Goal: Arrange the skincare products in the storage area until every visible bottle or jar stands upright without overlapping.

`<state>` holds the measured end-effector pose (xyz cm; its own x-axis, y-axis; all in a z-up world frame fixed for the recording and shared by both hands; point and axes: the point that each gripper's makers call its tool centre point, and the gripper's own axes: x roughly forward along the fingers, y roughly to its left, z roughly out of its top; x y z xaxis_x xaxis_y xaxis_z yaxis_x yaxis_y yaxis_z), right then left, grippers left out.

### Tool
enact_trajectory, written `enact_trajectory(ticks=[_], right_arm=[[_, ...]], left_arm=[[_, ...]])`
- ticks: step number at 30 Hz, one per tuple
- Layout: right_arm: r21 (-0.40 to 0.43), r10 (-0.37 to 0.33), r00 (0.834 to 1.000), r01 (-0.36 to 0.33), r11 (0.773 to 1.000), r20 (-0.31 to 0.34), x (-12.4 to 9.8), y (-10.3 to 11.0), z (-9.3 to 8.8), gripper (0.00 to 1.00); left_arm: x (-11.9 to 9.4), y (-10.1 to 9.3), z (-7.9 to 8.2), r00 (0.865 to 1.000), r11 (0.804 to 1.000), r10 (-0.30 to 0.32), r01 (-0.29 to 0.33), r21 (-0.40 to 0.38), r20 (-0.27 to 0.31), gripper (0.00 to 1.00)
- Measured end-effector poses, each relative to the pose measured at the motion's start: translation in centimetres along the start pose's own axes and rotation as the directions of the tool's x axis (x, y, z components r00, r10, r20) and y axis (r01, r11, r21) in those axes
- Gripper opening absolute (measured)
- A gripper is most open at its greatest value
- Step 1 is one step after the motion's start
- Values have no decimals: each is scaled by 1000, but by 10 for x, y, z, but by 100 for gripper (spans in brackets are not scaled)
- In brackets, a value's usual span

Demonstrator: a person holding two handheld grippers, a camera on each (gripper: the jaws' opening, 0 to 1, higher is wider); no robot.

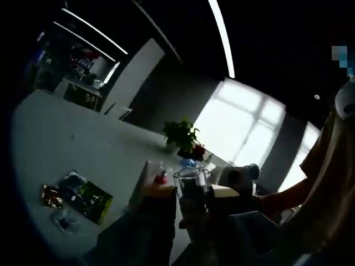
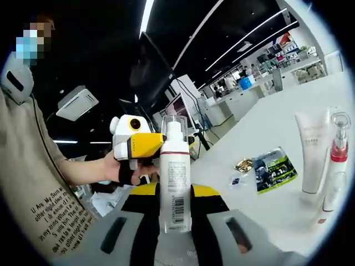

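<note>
A white bottle (image 2: pixel 175 183) with a clear cap and a barcode label stands upright in the air, with my right gripper (image 2: pixel 175 191) shut on its body. My left gripper (image 2: pixel 160 145), held in a hand, reaches in from the left, its yellow jaw against the bottle's cap. In the dim left gripper view the same bottle (image 1: pixel 192 187) sits between my left gripper's (image 1: pixel 191 194) yellow-tipped jaws, which press on both sides. On the white table (image 2: pixel 266 124) at the right stand a white tube (image 2: pixel 312 155) and a pump bottle with a red collar (image 2: pixel 334 160).
A green sachet (image 2: pixel 274 169), a gold packet (image 2: pixel 243 164) and a small clear packet (image 2: pixel 236 180) lie flat on the table. The sachets (image 1: pixel 91 199) lie left of my jaws. A potted plant (image 1: pixel 182 136) stands at the table's far end. A person's torso (image 2: pixel 39 188) is close at the left.
</note>
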<state>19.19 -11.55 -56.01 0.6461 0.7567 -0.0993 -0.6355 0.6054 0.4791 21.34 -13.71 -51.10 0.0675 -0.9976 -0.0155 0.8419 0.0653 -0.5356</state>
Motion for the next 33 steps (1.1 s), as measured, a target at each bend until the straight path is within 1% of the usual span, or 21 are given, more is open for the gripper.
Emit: enact_trajectory(ticks=[2,5,7,9,12,14,15,17,19,20,22,23,25,29,33], right_arm=[[-30,-11,1000,10,999,-23,0,-1,-2,20],[-81,-28,998,23,996,-57,-1,-4,-5,20],[-119,-45,996,35,992,-81,-1,-6,-8,20],[-135,-55,994,42,990,-95,0,-8,-10,20],[-182,-88,988,65,981,-124,1,-12,-15,20],[-219,-109,982,74,973,-151,2,-16,-20,20],[-258,-130,976,82,963,-176,1,-20,-25,20],[-301,-150,967,84,950,-203,2,-25,-30,20],[-322,-159,962,81,943,-221,4,-27,-36,21],[-346,-170,958,83,934,-230,4,-30,-39,21],[-363,-178,953,80,928,-244,6,-34,-45,21],[-372,-184,949,79,925,-254,7,-36,-48,21],[-399,-201,940,78,914,-276,7,-42,-54,21],[-425,-220,931,79,902,-292,7,-51,-63,21],[-446,-240,922,85,891,-303,7,-59,-70,21]], left_arm=[[1,-1,-2,1000,1000,3,-2,18,-19,19],[4,-5,-4,999,997,8,-5,73,-52,19],[6,-5,-7,997,993,21,-12,121,-77,19],[8,-7,-9,994,986,38,-21,167,-98,19],[11,-5,-14,987,970,87,-54,237,-132,19],[14,-5,-19,981,955,119,-71,288,-154,19],[15,-4,-24,976,945,138,-78,318,-170,19],[17,-3,-31,967,926,163,-82,369,-195,19],[19,-2,-38,962,913,176,-80,399,-209,19],[19,-1,-40,959,909,184,-82,409,-216,19],[20,0,-45,953,900,196,-81,429,-232,18],[21,2,-49,948,893,204,-78,443,-245,18],[22,6,-55,941,886,216,-76,457,-261,18],[22,14,-63,931,882,235,-84,463,-280,18],[24,20,-72,919,872,258,-88,482,-299,18]])
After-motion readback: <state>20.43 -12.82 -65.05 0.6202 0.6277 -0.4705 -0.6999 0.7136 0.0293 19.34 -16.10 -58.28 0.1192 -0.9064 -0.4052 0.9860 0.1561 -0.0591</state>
